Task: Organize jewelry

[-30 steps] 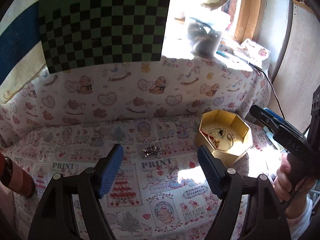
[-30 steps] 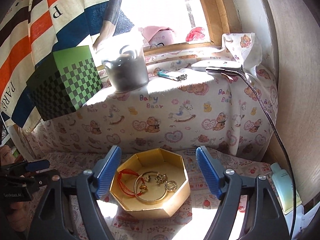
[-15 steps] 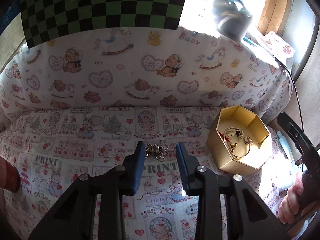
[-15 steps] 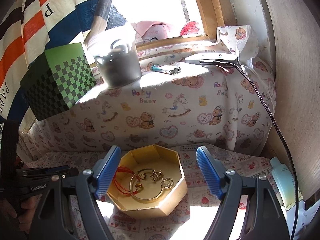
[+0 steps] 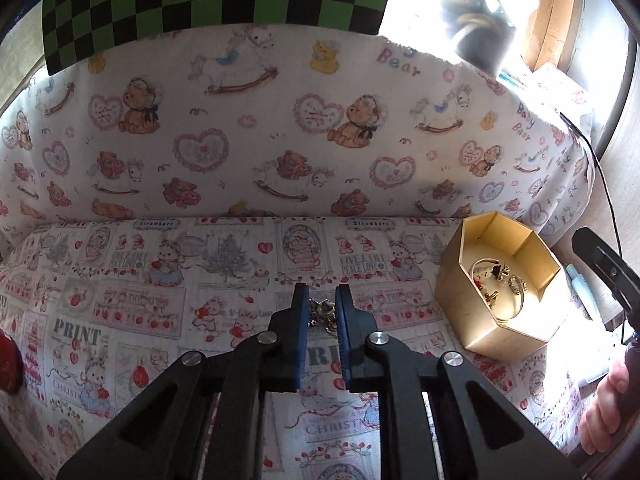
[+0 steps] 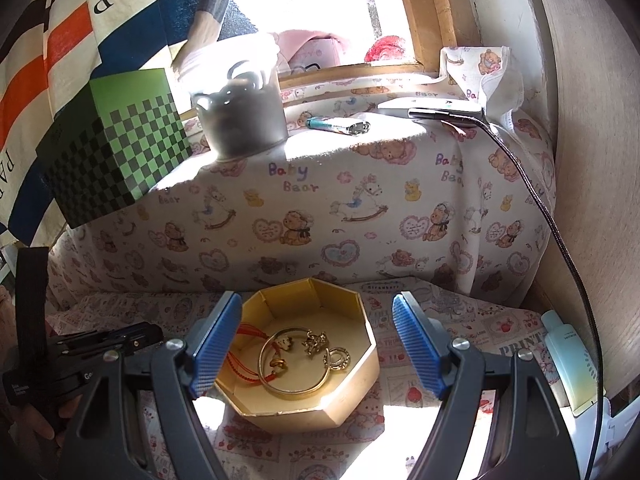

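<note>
In the left wrist view my left gripper has its blue pads closed around a small silver jewelry piece lying on the printed cloth. A gold octagonal box stands to its right and holds a bangle, red cord and charms. In the right wrist view my right gripper is open and empty, its pads on either side of the same box, above its rim. The gold bangle and the red cord lie inside. The left gripper's body shows at the far left.
A cloth-covered ledge rises behind the box. On it stand a green checkered box, a grey pot, a lighter and a phone with cable. A pale green bottle lies at the right.
My left gripper moved forward and down to the silver piece, and its jaws closed from wide open to nearly shut around it. My right gripper stayed open over the box.
</note>
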### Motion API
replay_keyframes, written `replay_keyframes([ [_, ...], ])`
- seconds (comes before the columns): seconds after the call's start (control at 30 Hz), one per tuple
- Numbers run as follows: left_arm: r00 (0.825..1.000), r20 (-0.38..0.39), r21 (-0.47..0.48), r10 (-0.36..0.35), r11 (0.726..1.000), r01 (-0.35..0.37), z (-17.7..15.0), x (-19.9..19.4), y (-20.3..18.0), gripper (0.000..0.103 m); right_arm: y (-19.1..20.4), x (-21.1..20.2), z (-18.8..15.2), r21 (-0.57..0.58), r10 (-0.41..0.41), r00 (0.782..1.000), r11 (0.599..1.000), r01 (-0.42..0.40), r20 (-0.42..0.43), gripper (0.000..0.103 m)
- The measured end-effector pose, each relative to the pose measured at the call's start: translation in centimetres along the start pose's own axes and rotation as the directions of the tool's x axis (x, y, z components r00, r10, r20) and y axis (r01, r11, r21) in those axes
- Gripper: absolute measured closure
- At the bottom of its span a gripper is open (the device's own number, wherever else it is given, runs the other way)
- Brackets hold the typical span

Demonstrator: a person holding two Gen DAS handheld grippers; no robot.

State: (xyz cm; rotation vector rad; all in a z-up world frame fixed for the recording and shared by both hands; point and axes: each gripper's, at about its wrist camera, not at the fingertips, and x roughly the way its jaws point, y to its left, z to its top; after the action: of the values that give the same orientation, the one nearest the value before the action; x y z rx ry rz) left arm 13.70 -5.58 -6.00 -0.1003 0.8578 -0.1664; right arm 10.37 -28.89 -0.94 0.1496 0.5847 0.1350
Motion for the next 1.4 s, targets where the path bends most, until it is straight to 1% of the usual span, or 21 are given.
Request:
replay_keyframes([
  [0.13, 1.000, -0.004, 0.009, -0.005, 1.000, 0.005, 0.3, 0.6, -0.4, 0.091, -0.1, 0.0, 0.0, 0.001, -0.001, 1.000, 1.000, 0.001, -0.001, 0.027],
  [0.23, 0.999, -0.021, 0.032, -0.036, 0.999, 0.037, 0.3, 0.7, -0.8, 0.091, -0.5, 0.2, 0.0, 0.018, -0.001, 1.000, 1.000, 0.001, -0.008, 0.027],
  [0.33, 1.000, -0.024, 0.056, -0.005, 0.998, 0.006, 0.4, 1.3, -1.6, 0.091, -0.8, 0.4, 0.0, 0.034, 0.001, 1.000, 0.999, 0.000, -0.019, 0.027],
  [0.43, 0.999, -0.006, 0.073, 0.032, 0.997, -0.032, 0.5, 1.6, -1.9, 0.091, -0.9, 0.4, 0.0, 0.035, -0.003, 1.000, 0.999, 0.003, -0.022, 0.027],
  [0.5, 1.000, -0.024, 0.056, -0.003, 0.998, 0.005, 0.6, 1.8, -1.5, 0.092, -0.8, 0.3, 0.1, 0.035, -0.009, 1.000, 0.999, 0.010, -0.019, 0.027],
  [0.53, 0.999, -0.032, 0.051, -0.013, 0.999, 0.015, 0.6, 1.9, -1.4, 0.095, -0.9, 0.1, 0.1, 0.035, -0.008, 1.000, 0.999, 0.008, -0.014, 0.027],
  [0.6, 0.999, -0.032, 0.049, 0.002, 0.999, 0.000, 0.6, 2.0, -1.1, 0.095, -1.0, -0.1, 0.2, 0.037, -0.004, 1.000, 0.999, 0.004, -0.006, 0.027],
  [0.73, 1.000, -0.023, 0.047, 0.004, 0.999, -0.003, 0.6, 1.8, -1.0, 0.097, -1.2, -0.1, 0.3, 0.047, -0.006, 1.000, 0.999, 0.006, -0.009, 0.027],
  [0.83, 1.000, 0.027, 0.052, 0.013, 0.999, -0.015, 0.5, 0.2, -0.6, 0.097, -1.1, -0.1, 0.4, 0.044, 0.004, 1.000, 0.999, -0.003, -0.011, 0.027],
  [0.9, 0.998, 0.064, 0.031, 0.008, 0.999, -0.010, 0.4, -1.6, -0.2, 0.097, -0.9, -0.5, 0.6, 0.031, 0.013, 1.000, 0.999, -0.013, 0.002, 0.027],
  [0.97, 0.997, 0.080, 0.011, -0.023, 1.000, 0.022, 0.5, -3.4, 0.3, 0.097, -0.8, -1.2, 0.7, 0.025, 0.023, 1.000, 0.999, -0.023, 0.022, 0.027],
  [1.03, 0.994, 0.106, 0.019, -0.035, 0.999, 0.034, 0.6, -5.3, 0.6, 0.097, -0.7, -1.6, 0.8, 0.030, 0.037, 0.999, 0.999, -0.038, 0.032, 0.027],
  [1.13, 0.987, 0.162, 0.057, -0.002, 0.998, -0.008, 0.5, -8.3, 0.8, 0.097, -0.4, -2.2, 0.9, 0.032, 0.064, 0.997, 0.997, -0.065, 0.041, 0.027],
  [1.2, 0.972, 0.234, 0.027, 0.037, 0.999, -0.045, 0.1, -10.5, 1.7, 0.097, 0.4, -2.6, 0.8, -0.003, 0.054, 0.997, 0.999, -0.054, 0.054, 0.027],
  [1.23, 0.956, 0.286, -0.008, 0.071, 0.997, -0.072, 0.0, -11.6, 2.3, 0.097, 1.2, -3.1, 0.6, -0.038, 0.041, 0.997, 0.999, -0.038, 0.070, 0.026],
  [1.27, 0.943, 0.319, -0.034, 0.094, 0.996, -0.088, -0.1, -12.6, 2.9, 0.097, 2.0, -3.6, 0.5, -0.076, 0.049, 0.995, 0.996, -0.042, 0.087, 0.020],
  [1.3, 0.936, 0.340, -0.036, 0.085, 0.996, -0.077, 0.2, -13.5, 3.4, 0.097, 2.7, -4.4, 0.5, -0.106, 0.077, 0.991, 0.992, -0.066, 0.106, 0.016],
  [1.33, 0.931, 0.359, -0.031, 0.068, 0.998, -0.061, 0.3, -14.2, 3.7, 0.097, 3.3, -5.2, 0.5, -0.112, 0.110, 0.986, 0.989, -0.097, 0.125, 0.009],
  [1.37, 0.926, 0.372, -0.033, 0.064, 0.998, -0.056, 0.5, -14.6, 4.1, 0.097, 3.8, -5.8, 0.5, -0.102, 0.139, 0.981, 0.987, -0.126, 0.136, 0.007],
  [1.4, 0.925, 0.374, -0.043, 0.073, 0.997, -0.061, 0.7, -14.7, 4.4, 0.097, 4.3, -6.0, 0.6, -0.088, 0.163, 0.978, 0.984, -0.153, 0.132, 0.007],
])
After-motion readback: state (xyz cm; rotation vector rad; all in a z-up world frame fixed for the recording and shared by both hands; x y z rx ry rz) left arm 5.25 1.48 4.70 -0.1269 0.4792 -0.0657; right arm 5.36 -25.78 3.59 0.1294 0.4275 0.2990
